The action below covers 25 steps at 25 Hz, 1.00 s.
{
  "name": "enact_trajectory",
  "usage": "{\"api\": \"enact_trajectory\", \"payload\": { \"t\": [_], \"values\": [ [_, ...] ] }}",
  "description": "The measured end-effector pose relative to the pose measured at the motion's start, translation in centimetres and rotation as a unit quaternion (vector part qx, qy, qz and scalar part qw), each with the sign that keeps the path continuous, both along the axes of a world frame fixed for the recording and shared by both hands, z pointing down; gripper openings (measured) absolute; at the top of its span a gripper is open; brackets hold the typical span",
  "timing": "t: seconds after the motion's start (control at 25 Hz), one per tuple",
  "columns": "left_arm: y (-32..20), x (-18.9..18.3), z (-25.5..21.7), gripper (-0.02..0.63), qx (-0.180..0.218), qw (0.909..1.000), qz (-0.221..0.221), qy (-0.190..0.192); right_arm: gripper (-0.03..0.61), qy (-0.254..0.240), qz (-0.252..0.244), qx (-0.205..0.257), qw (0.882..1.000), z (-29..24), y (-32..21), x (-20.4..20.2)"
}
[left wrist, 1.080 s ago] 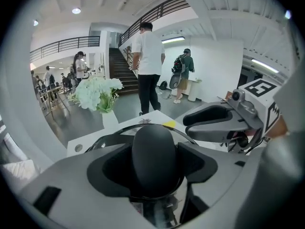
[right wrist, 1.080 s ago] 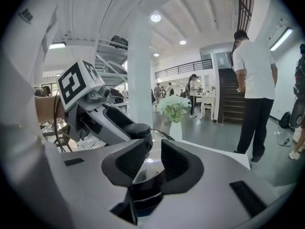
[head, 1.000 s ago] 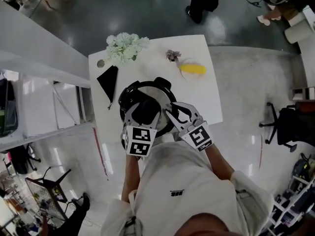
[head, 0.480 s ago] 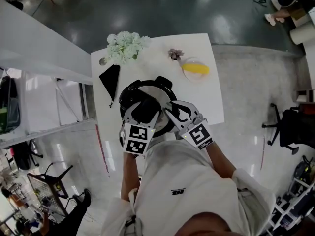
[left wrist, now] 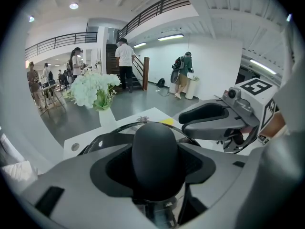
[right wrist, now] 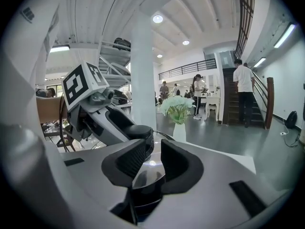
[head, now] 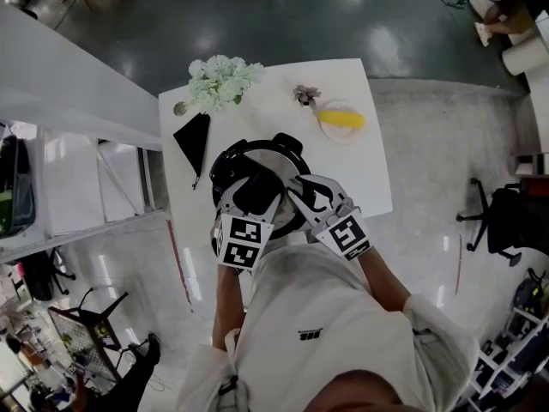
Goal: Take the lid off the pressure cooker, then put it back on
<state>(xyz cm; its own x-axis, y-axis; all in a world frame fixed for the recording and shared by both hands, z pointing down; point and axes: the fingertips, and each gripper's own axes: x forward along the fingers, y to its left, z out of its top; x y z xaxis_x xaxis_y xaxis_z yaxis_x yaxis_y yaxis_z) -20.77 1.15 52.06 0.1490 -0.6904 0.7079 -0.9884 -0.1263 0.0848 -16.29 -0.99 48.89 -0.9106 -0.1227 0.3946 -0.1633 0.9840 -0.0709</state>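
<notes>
Working at the six o'clock edge of the table (head: 360, 174), keeping the pressure cooker (head: 221, 166) within reach, lid (head: 285, 166) on. Holding the right gripper (head: 300, 197) at the lid's five o'clock, fingers (right wrist: 130, 160) narrowly apart, pinching nothing, probably for bracing. Clamping the left gripper (head: 255, 192) onto the centre knob (left wrist: 155, 154), its jaws having just been closing, for lifting.

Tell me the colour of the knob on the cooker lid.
Black; the knob shows best in the left gripper view.
</notes>
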Motion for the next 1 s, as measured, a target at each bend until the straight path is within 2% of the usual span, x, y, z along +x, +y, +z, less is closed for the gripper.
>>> {"api": "enact_trajectory", "payload": {
  "t": [0.36,1.0],
  "values": [
    [0.26,-0.09,0.03,0.285,-0.003,0.9995,0.031,0.001,0.101,0.008,0.017,-0.004,1.000,-0.14,0.16,-0.10],
    [0.41,0.43,0.09,0.285,-0.001,0.9897,0.143,0.000,0.101,0.011,0.042,0.000,0.999,-0.07,-0.13,-0.23]
  ]
}}
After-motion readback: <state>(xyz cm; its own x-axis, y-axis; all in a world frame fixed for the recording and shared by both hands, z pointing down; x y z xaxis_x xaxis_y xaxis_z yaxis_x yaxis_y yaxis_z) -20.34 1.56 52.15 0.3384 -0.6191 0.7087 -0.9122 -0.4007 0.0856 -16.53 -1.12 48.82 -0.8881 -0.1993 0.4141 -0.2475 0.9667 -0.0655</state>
